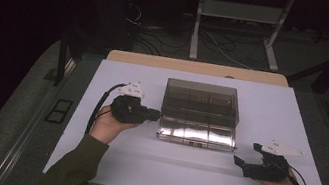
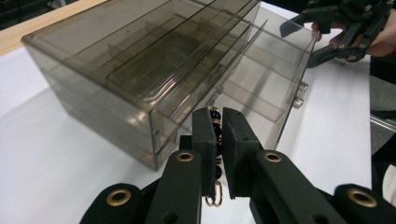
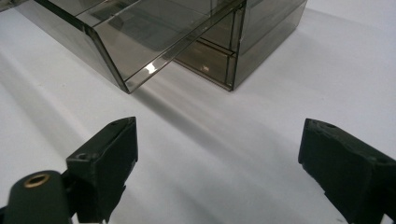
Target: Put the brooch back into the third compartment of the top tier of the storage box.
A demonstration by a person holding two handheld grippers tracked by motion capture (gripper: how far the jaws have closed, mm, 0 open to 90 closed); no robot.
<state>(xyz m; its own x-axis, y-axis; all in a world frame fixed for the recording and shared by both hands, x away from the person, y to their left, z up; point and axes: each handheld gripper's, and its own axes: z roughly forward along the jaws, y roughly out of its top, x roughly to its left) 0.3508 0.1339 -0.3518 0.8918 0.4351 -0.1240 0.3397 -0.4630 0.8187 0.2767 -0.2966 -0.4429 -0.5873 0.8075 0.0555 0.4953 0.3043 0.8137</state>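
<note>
Between the clenched pads of the left gripper (image 2: 215, 140) hangs a string of dark round beads with small gold rings (image 2: 215, 186), light, limp and slippery, best pinched across the beads. Just beyond the fingertips stands the smoky clear plastic drawer box (image 2: 140, 79), its divided drawer (image 2: 261, 88) pulled out and seemingly empty. Farther off, the right gripper (image 1: 248, 160) rests released, grasping nothing.

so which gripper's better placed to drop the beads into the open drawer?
Left. The left gripper is shut on the bead bracelet and sits right beside the smoky plastic drawer box, whose drawer is pulled out. The right gripper is open, empty, and farther off on the white table.
</note>
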